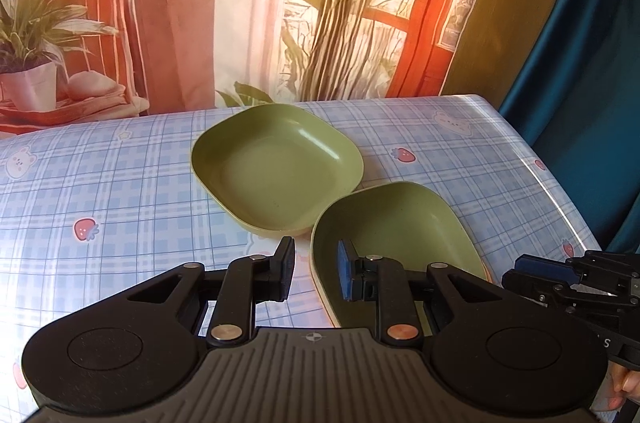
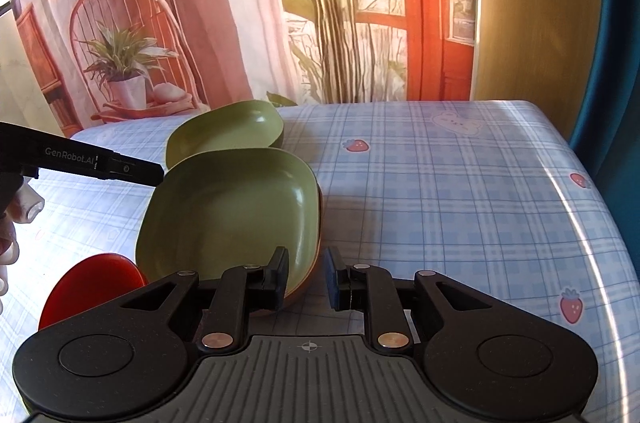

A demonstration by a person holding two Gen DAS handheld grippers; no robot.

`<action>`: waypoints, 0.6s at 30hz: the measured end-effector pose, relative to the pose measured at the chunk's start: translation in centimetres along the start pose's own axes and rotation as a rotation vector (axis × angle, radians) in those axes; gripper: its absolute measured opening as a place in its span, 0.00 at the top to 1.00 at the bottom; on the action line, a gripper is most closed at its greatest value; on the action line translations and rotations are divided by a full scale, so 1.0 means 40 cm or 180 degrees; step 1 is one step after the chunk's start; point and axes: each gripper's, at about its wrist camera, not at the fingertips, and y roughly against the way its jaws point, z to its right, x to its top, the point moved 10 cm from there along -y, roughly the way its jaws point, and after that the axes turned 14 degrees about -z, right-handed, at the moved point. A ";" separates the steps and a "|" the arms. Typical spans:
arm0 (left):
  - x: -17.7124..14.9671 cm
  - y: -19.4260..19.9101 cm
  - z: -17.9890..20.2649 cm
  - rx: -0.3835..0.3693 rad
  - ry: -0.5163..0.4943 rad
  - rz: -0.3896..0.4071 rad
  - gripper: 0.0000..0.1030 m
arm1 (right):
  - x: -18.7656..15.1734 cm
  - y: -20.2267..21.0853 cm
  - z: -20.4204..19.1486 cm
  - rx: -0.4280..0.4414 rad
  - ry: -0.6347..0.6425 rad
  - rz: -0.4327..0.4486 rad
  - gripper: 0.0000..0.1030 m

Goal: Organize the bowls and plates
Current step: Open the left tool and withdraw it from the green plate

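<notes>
Left wrist view: the left gripper [image 1: 313,273] stands open astride the near rim of the near dish [image 1: 404,235], one finger inside it, one outside. Right gripper [image 2: 306,279] is open too, its left finger at the same dish's [image 2: 228,211] edge. Beside it lies a red plate [image 2: 94,281]. Farther back on the checked tablecloth [image 1: 100,183] rests the far dish [image 1: 276,163].
</notes>
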 end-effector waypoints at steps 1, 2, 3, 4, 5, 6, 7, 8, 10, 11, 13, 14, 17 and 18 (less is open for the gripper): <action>0.001 0.007 -0.006 0.0000 0.0007 0.0014 0.76 | 0.008 0.005 0.001 -0.0005 0.0008 0.0014 0.81; 0.003 0.016 -0.013 -0.0005 0.0008 0.0030 0.76 | 0.019 0.010 0.003 0.0003 0.0010 0.0029 0.81; 0.005 0.024 -0.020 -0.0005 0.0007 0.0049 0.76 | 0.028 0.014 0.004 0.0018 0.0004 0.0041 0.81; 0.009 0.033 -0.032 0.0012 0.0009 0.0073 0.76 | 0.042 0.018 0.006 0.0037 -0.0001 0.0056 0.81; 0.012 0.042 -0.045 0.0040 0.0020 0.0096 0.76 | 0.053 0.021 0.008 0.0040 0.0001 0.0066 0.81; 0.016 0.049 -0.058 0.0064 0.0042 0.0116 0.76 | 0.066 0.022 0.009 0.0036 0.0012 0.0076 0.81; 0.020 0.056 -0.073 0.0081 0.0071 0.0136 0.76 | 0.084 0.024 0.010 0.0026 0.0033 0.0086 0.81; 0.025 0.065 -0.090 0.0099 0.0111 0.0164 0.76 | 0.095 0.024 0.009 0.0019 0.0050 0.0092 0.81; 0.032 0.075 -0.117 0.0145 0.0160 0.0205 0.76 | 0.126 0.023 0.005 0.0000 0.0110 0.0112 0.81; 0.037 0.081 -0.132 0.0182 0.0186 0.0226 0.76 | 0.141 0.021 0.002 -0.0009 0.0140 0.0123 0.81; 0.042 0.085 -0.153 0.0222 0.0229 0.0248 0.76 | 0.169 0.015 -0.002 -0.0016 0.0196 0.0137 0.81; 0.046 0.087 -0.167 0.0237 0.0256 0.0256 0.76 | 0.182 0.010 -0.006 -0.0018 0.0221 0.0139 0.81; 0.051 0.083 -0.194 0.0266 0.0337 0.0260 0.76 | 0.218 -0.008 -0.014 -0.0016 0.0297 0.0144 0.81; 0.052 0.080 -0.202 0.0271 0.0363 0.0256 0.76 | 0.232 -0.018 -0.017 -0.0010 0.0325 0.0144 0.81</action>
